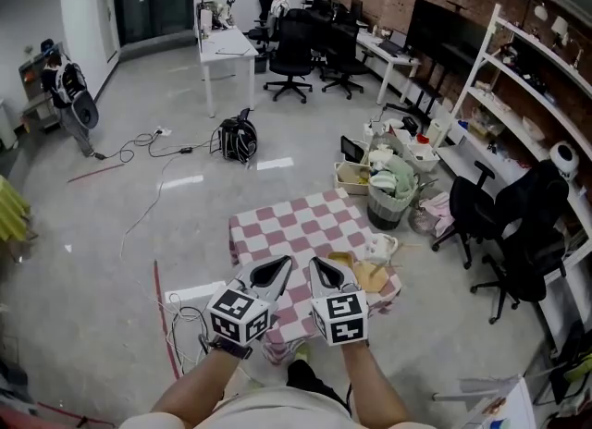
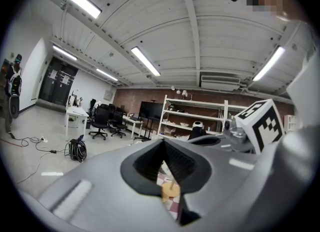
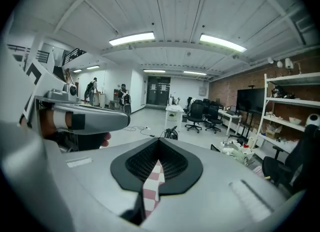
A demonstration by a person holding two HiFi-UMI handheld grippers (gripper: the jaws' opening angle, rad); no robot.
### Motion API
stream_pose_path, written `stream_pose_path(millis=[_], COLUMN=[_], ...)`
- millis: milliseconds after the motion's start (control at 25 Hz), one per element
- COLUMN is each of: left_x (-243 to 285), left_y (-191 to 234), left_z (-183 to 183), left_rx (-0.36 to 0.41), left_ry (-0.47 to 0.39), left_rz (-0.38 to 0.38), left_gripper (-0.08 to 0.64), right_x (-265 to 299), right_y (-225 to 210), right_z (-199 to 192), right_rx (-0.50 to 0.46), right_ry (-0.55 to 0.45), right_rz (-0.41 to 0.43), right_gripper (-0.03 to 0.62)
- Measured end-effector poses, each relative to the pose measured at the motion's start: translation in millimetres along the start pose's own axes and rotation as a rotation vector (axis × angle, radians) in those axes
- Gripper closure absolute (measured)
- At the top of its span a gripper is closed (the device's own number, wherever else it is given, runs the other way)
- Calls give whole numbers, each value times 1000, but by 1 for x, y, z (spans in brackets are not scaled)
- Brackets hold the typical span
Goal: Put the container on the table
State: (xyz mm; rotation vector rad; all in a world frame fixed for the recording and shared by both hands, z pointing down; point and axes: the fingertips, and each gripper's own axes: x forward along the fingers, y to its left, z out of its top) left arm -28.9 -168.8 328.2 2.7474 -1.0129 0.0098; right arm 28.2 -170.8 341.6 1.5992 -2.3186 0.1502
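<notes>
White jug-like container [image 1: 379, 250] stands on the pink-checked table [image 1: 287, 224], at two o'clock from left gripper [image 1: 277, 268] and right gripper [image 1: 319, 268], both pinched closed on nothing.

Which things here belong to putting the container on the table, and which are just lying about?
Job: white container, checkered table, left gripper, right gripper, both shut and empty.
Lying about: full bin, black bag on the floor, office chairs, shelves, cables.
</notes>
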Motion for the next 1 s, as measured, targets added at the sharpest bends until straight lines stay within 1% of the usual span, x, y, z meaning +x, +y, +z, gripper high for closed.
stream_pose_path(millis=[120,280,480,1000], left_x=[-3,-3,-8,-7], left_y=[-2,-5,-6,-8], left_z=[4,6,6,2], left_rx=[3,12,6,10], left_ry=[-13,-25,-26,-32], left_rz=[-5,-10,-7,-4], left_gripper=[555,555,555,555], right_x=[-5,-9,-12,-12], right_y=[-1,-1,5,6], right_z=[7,11,7,2], right_rx=[24,28,35,36], right_ry=[-26,-45,-33,-36], right_rz=[-5,-7,6,7], right_gripper=[581,581,581,581])
